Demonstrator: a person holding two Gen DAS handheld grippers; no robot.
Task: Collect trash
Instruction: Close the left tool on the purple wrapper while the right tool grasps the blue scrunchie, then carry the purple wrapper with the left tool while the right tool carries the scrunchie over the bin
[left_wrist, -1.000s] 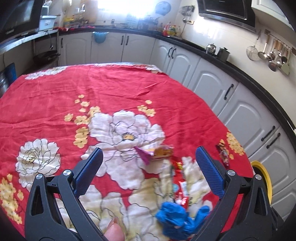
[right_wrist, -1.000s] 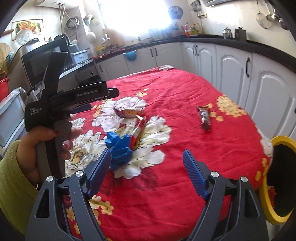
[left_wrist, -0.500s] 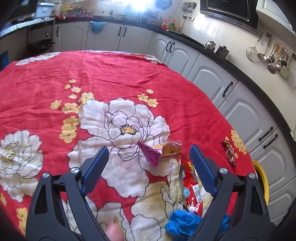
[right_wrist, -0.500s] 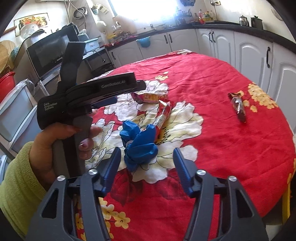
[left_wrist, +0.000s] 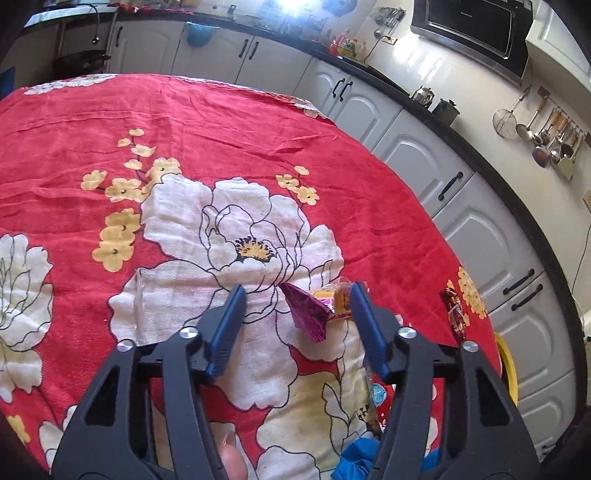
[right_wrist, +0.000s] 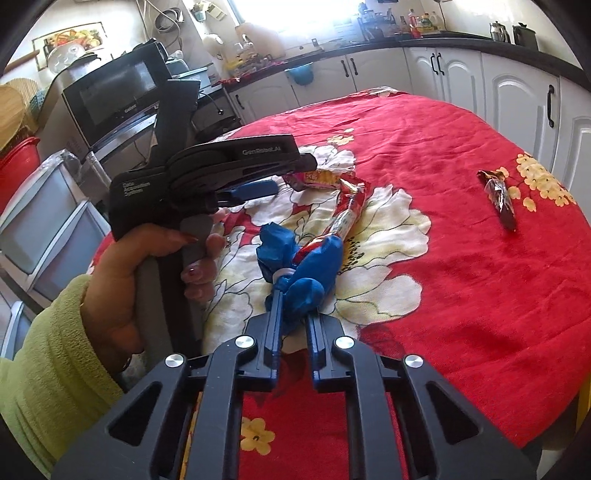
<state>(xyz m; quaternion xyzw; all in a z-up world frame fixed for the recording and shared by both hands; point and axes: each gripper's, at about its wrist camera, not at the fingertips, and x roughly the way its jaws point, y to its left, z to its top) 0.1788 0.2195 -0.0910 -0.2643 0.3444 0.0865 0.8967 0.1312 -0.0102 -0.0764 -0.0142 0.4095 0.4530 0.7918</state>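
A crumpled blue glove lies on the red floral tablecloth. My right gripper is shut on its near end. A red snack wrapper lies just beyond the glove. A purple and orange wrapper lies between the fingers of my open left gripper, closer to the right finger; it also shows in the right wrist view. A dark brown wrapper lies apart at the right, also seen in the left wrist view. The blue glove shows at the bottom of the left wrist view.
A yellow-rimmed bin sits beyond the table's right edge. White kitchen cabinets curve around the far side. A microwave and drawers stand to the left of the table.
My right gripper has moved in and closed on the blue glove. My left gripper has moved forward so the purple and orange wrapper lies between its narrowing fingers.
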